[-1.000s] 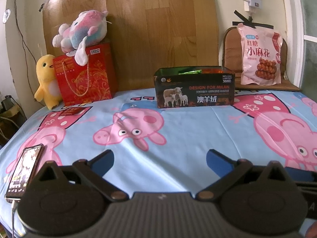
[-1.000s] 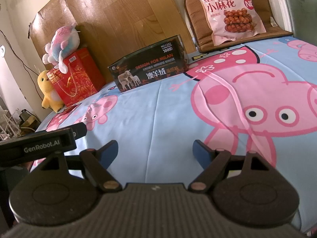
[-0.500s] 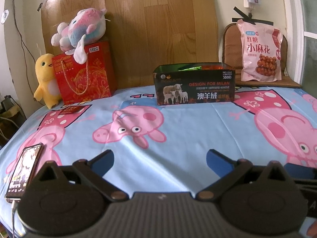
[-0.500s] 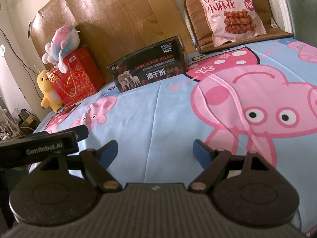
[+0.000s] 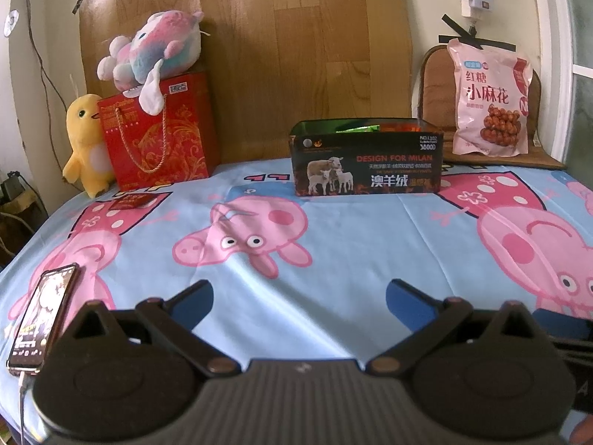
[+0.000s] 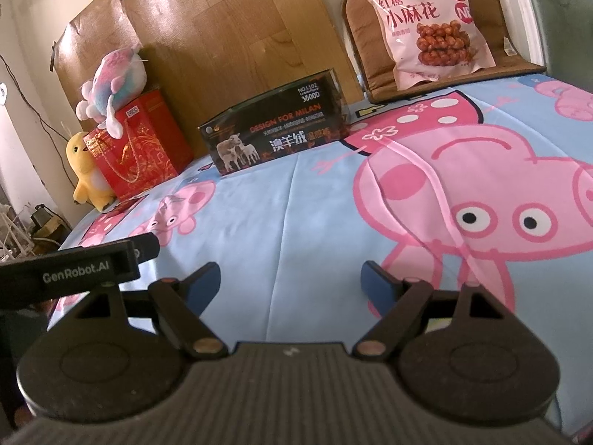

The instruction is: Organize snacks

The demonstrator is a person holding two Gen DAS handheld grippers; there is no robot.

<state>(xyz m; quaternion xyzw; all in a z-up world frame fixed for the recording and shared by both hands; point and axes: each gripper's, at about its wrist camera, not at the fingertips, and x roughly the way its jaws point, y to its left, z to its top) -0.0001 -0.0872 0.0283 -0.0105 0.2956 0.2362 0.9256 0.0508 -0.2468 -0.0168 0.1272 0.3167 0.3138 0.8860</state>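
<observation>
A dark open box printed with sheep stands at the far side of the blue cartoon-pig sheet, with green and orange packets showing above its rim. A big pink snack bag leans against a brown cushion at the far right. My left gripper hovers low over the near part of the sheet, open and empty. In the right wrist view the box and pink bag lie far ahead; my right gripper is open and holds nothing. The left tool's black body shows beside it.
A red gift bag with a pastel plush toy on top and a yellow plush duck stand at the far left. A phone lies at the near left edge. A small red packet lies near the gift bag.
Both views have shifted slightly, as if the grippers drew back and tilted a little. Both stay open and nothing on the bed has moved.
</observation>
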